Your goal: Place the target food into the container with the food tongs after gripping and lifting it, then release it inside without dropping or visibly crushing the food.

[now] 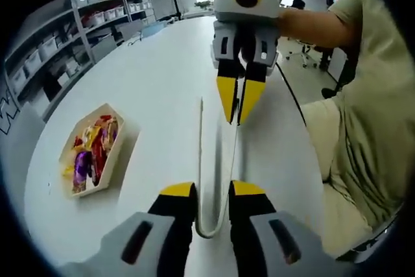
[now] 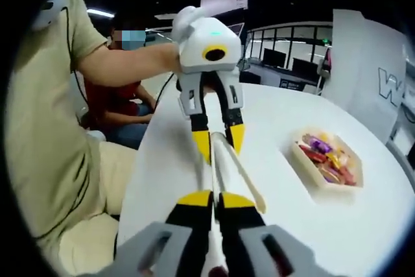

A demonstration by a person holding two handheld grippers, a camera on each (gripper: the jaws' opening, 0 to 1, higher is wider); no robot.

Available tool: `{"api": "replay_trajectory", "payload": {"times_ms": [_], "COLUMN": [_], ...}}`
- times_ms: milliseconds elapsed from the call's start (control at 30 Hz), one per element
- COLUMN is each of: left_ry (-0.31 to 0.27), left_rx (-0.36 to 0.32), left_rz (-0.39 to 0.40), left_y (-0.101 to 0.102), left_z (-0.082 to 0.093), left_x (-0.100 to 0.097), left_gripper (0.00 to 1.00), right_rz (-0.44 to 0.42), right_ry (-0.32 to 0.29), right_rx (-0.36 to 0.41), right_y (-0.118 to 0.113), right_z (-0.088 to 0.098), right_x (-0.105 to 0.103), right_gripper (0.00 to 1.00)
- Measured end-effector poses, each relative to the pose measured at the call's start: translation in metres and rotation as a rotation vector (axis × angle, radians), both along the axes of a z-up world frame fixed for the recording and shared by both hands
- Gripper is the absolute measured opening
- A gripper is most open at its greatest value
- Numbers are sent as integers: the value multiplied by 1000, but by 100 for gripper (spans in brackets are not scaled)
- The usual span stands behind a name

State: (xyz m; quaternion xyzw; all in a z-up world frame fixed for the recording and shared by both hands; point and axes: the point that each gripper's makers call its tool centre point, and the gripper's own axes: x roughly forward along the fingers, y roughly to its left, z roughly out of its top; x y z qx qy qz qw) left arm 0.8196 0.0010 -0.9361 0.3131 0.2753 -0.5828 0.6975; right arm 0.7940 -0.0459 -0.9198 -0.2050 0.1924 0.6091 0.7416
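Observation:
Metal food tongs [image 1: 209, 180] lie lengthwise over the white table [image 1: 162, 63]. My left gripper [image 1: 214, 189] is shut on their bent end. My right gripper [image 1: 238, 118] comes in from the top, its yellow fingers pinched on one tong arm near its tip. In the right gripper view, my right gripper [image 2: 216, 199] clamps that arm of the tongs [image 2: 219, 167], while the other arm splays off to the right. Facing it, my left gripper [image 2: 219, 144] holds the bend. A white hexagonal tray [image 1: 128, 139] of wrapped sweets [image 1: 94, 150] sits apart on the table, and also shows as the tray [image 2: 324, 189] with the sweets [image 2: 327, 157].
A person in a beige shirt [image 1: 376, 108] sits at the table edge, holding both grippers. Another seated person in red [image 2: 123, 105] is behind. Shelves with boxes [image 1: 58, 50] stand beyond the table, and an office chair [image 1: 311, 50] is off to the side.

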Motion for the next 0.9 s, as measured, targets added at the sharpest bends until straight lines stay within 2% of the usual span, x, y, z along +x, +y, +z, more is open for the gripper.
{"api": "replay_trajectory", "payload": {"times_ms": [533,900], "left_ry": [25,15], "left_rx": [16,30], "left_rz": [8,12], "left_y": [-5,-9], "left_z": [-12,-20], "left_x": [14,19], "left_gripper": [19,19], "right_rz": [-16,-23], "right_ry": [26,55], "right_rx": [-5,-6], "right_y": [-4,-9], "right_z": [-11,-21], "right_x": [13,18], "right_gripper": [0,0]}}
